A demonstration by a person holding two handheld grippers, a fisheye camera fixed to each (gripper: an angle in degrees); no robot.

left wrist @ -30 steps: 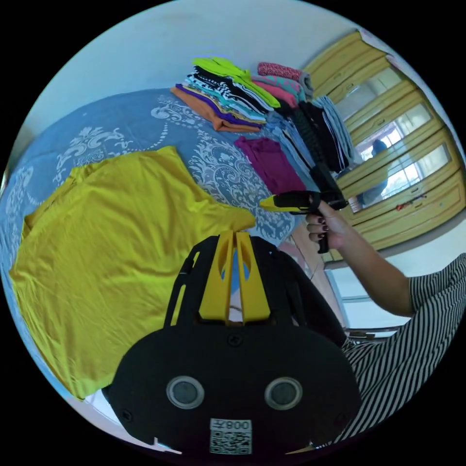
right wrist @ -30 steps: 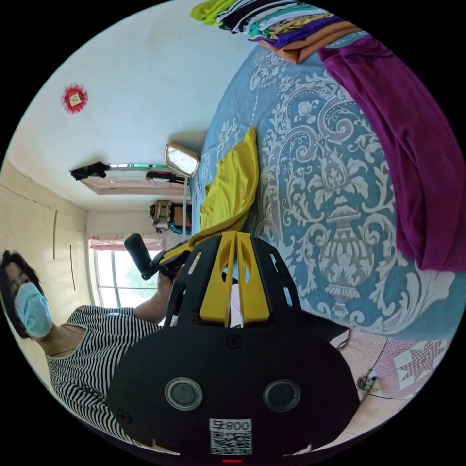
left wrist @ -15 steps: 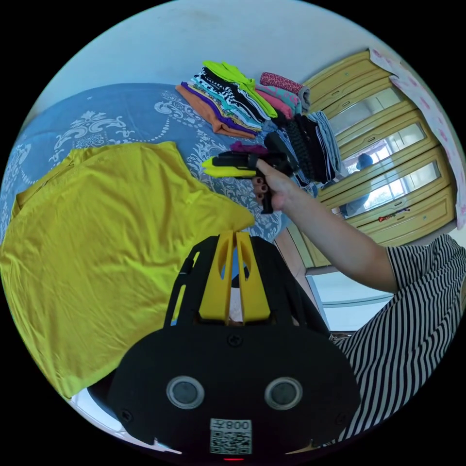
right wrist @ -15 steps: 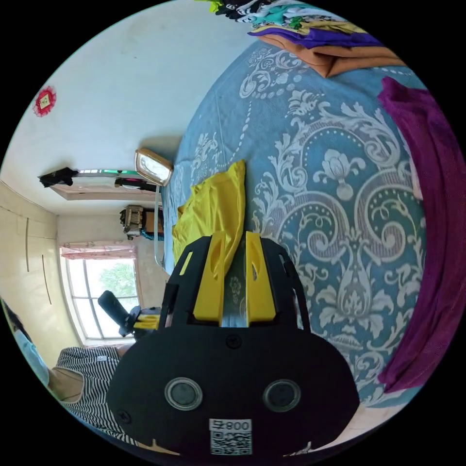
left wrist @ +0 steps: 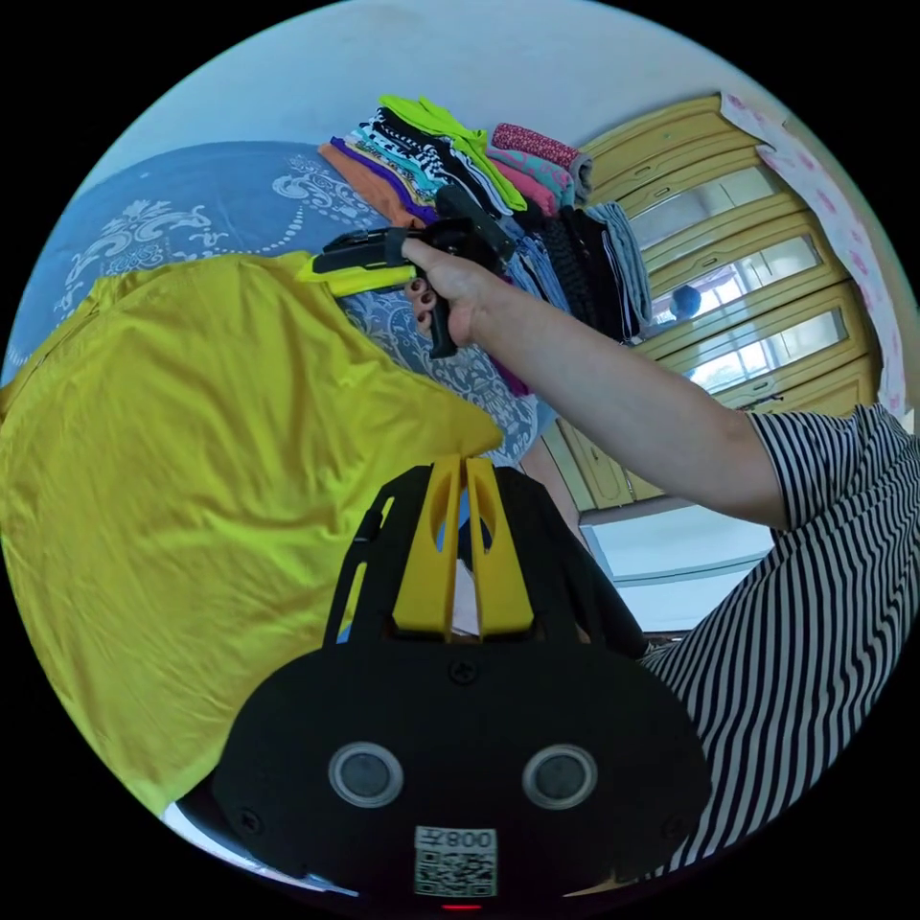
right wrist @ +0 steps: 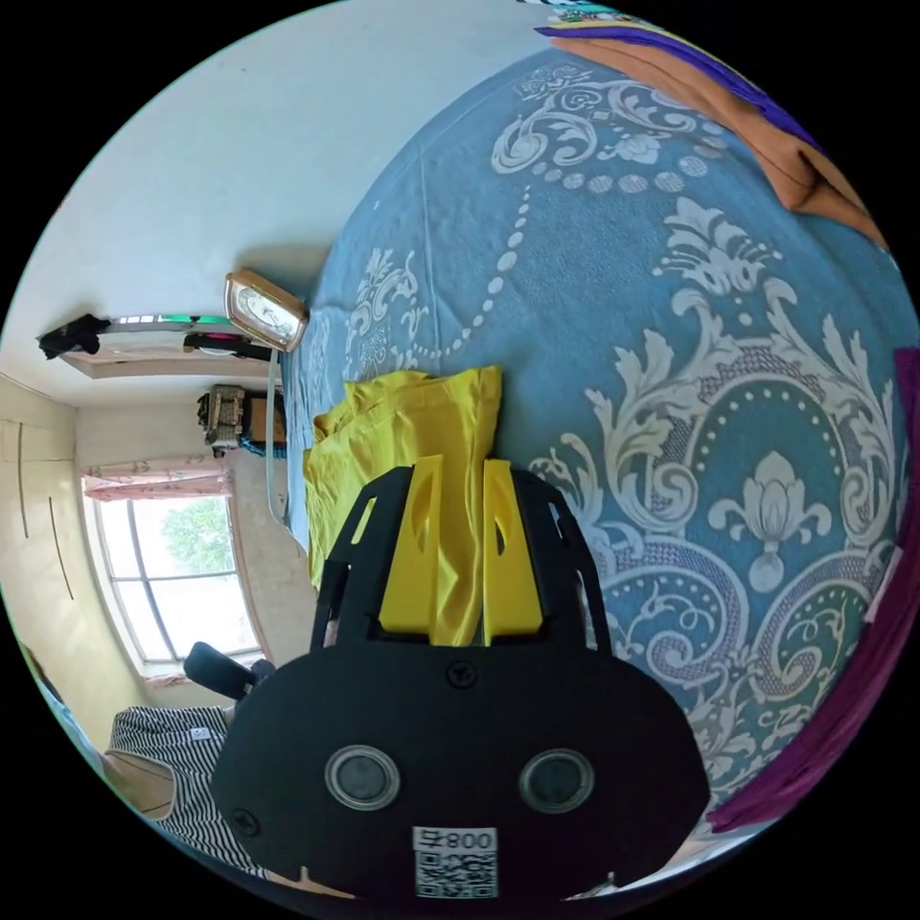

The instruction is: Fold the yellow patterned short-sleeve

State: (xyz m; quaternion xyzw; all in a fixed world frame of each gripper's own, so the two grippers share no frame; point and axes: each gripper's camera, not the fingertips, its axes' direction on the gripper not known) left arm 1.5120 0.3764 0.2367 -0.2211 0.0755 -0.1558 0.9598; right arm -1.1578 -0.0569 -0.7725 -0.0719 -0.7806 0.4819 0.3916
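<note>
Broadly, the blue bed cover with its pale scrollwork pattern [right wrist: 690, 316] carries everything: the plain-looking yellow short-sleeve shirt [left wrist: 192, 460] lies spread flat across it toward the near edge, and a tall stack of folded multicoloured clothes [left wrist: 450, 172] sits at the far edge beside a dark purple garment [right wrist: 862, 671]. The right gripper [right wrist: 458, 479] has its jaws spread with a fold of the shirt's edge lying between them, not yet pinched; in the left gripper view it hovers at the shirt's far corner [left wrist: 321, 273], held by a hand [left wrist: 455, 292]. The left gripper [left wrist: 465, 474] has its jaws pressed together near the shirt's pointed near corner, and I cannot tell whether any cloth is caught. If the right jaws close on too shallow a bite, the corner could slip out once lifted and the fold would go crooked. Half a second ago the right jaws framed bare bed cover beside the shirt; now cloth sits between them.
</note>
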